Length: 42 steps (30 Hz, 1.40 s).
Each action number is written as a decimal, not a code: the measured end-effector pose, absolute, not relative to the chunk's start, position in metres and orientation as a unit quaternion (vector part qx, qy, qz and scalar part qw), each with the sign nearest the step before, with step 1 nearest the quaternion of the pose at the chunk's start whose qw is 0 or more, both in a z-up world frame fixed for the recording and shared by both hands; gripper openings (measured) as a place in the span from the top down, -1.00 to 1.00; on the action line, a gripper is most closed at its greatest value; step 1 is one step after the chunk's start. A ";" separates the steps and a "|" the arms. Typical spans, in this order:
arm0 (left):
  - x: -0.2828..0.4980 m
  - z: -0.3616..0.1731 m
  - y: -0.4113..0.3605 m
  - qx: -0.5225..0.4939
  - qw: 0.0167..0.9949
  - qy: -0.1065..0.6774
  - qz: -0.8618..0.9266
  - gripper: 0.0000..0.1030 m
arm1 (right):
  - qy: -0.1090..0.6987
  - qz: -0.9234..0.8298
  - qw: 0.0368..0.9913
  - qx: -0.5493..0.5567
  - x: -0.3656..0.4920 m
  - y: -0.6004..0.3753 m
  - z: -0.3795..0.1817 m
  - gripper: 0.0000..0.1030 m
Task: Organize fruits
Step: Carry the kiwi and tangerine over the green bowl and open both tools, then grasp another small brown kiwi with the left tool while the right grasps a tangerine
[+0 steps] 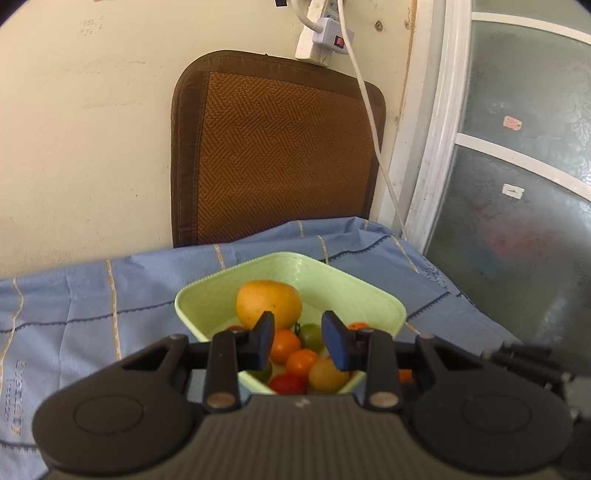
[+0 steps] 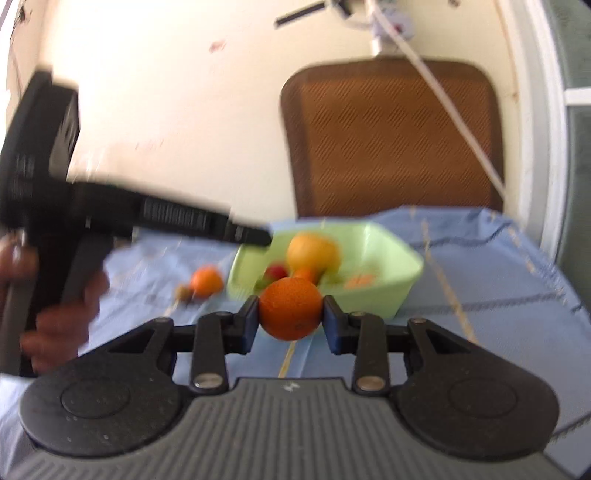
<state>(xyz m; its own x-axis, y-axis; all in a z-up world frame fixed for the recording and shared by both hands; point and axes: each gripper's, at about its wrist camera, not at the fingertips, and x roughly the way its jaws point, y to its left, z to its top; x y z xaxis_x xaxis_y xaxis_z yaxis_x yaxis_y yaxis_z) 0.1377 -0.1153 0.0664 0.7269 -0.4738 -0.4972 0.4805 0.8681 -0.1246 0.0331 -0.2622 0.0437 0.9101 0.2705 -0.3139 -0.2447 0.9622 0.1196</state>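
Soft bright daylight, fisheye bending at edges; left view sharp, right view motion-blurred, wall washed out.

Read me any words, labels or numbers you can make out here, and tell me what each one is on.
No text reads clearly.
Cloth: orange printing at its left edge, sideways and blurred.
Wall: faint pencilled figures, too small.
Door: pink sticker and white tag, unreadable.

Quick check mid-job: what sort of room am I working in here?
Probably a home room, not a lab: a table under a blue cloth, a woven chair back against a marked wall, a hanging power strip, and a frosted-glass door.
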 end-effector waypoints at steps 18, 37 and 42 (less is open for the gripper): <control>0.137 0.084 -0.008 -0.060 0.955 0.248 -0.152 0.40 | 0.118 0.121 0.979 0.112 0.053 -0.282 0.054 0.11; 0.139 0.017 -0.011 0.023 0.932 0.324 -0.162 0.54 | 0.225 0.266 0.931 -0.108 0.119 -0.156 0.054 0.31; 0.106 0.027 0.013 0.006 0.938 0.308 -0.160 0.54 | 0.256 0.272 0.911 -0.177 0.143 -0.121 0.039 0.30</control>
